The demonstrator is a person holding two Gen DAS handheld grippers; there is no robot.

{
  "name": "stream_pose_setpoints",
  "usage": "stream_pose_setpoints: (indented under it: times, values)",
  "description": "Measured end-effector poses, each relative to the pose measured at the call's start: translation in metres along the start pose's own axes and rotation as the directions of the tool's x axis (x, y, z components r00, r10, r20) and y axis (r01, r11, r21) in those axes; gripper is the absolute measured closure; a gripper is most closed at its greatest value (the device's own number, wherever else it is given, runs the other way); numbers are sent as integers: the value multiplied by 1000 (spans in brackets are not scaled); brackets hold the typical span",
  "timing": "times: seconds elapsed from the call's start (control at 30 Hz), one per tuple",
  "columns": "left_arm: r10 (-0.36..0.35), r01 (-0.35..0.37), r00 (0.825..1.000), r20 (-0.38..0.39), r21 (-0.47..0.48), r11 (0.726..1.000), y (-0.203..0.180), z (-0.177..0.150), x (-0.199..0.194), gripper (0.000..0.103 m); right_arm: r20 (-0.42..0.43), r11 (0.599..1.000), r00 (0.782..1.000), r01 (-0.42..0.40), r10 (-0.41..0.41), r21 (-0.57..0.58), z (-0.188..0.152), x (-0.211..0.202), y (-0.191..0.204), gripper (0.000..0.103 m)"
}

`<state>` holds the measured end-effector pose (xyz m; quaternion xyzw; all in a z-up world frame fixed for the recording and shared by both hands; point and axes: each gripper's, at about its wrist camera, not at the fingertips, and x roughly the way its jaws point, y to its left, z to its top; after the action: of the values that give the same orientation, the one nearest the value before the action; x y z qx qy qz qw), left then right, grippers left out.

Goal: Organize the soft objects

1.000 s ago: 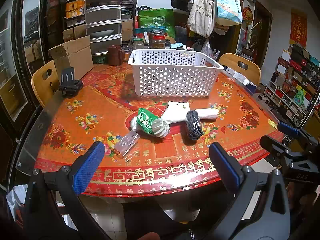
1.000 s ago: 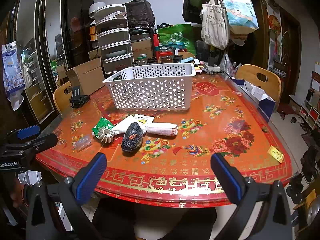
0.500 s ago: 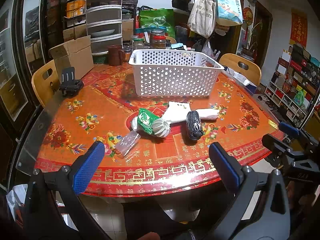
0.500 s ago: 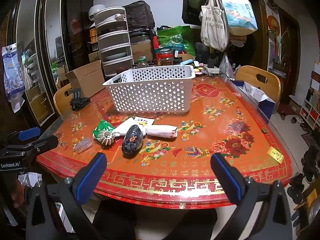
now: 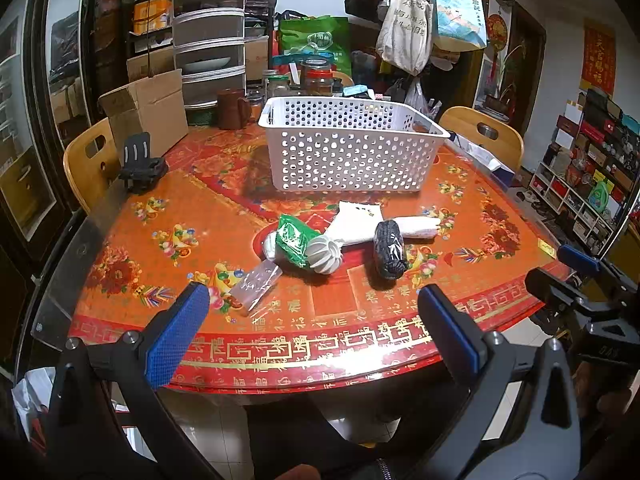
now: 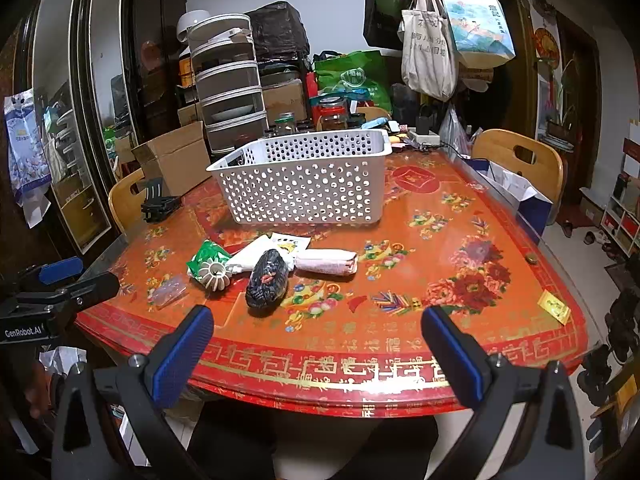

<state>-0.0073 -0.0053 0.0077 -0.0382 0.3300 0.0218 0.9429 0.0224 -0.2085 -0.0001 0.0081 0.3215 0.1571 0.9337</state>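
Note:
A white perforated basket (image 5: 352,148) (image 6: 308,184) stands on the red patterned table (image 5: 160,200) (image 6: 460,240). In front of it lie a black knitted roll (image 5: 389,249) (image 6: 269,278), a white ribbed ball (image 5: 324,255) (image 6: 214,275), a green packet (image 5: 294,238) (image 6: 206,258), a white folded cloth (image 5: 356,220) (image 6: 256,254), a pale rolled cloth (image 5: 420,227) (image 6: 328,262) and a clear plastic bag (image 5: 258,286) (image 6: 166,290). My left gripper (image 5: 312,328) and right gripper (image 6: 318,344) are both open and empty, at the table's near edge, apart from the objects.
A cardboard box (image 5: 148,110), a black holder (image 5: 140,164), jars (image 5: 318,78) and a drawer tower (image 5: 208,36) stand at the table's back left. Wooden chairs (image 5: 86,160) (image 6: 520,160) flank the table. Bags (image 6: 432,52) hang behind.
Both views have crept slightly closer to the table. The objects have not moved and both grippers stay open.

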Motion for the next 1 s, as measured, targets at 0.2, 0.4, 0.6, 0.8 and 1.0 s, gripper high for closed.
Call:
stream_pose_setpoints:
  times: [0.2,0.4,0.6,0.8,1.0]
  values:
    - [9,-9,1000,1,-1,1000,2,-1,1,0,-7,1000,1000,-15,15,-3,0,4,1,0]
    - [24,-24,997,69,-7,1000,10,-4,-2,0,-20,999,999,-48,48,-6,0,14,4,0]
    - [76,-72,993,91,-45,996,30,2,15,0,-31,997,997,-74,74,-15,2,39,7,0]
    - [100,-101,995,-29,-47,994,58,-8,64,0,-60,994,993,-108,106,-28,0,70,13,0]
    - [60,-66,992,-109,-47,997,78,-27,111,0,-123,989,983,-144,140,-25,-1,108,21,12]
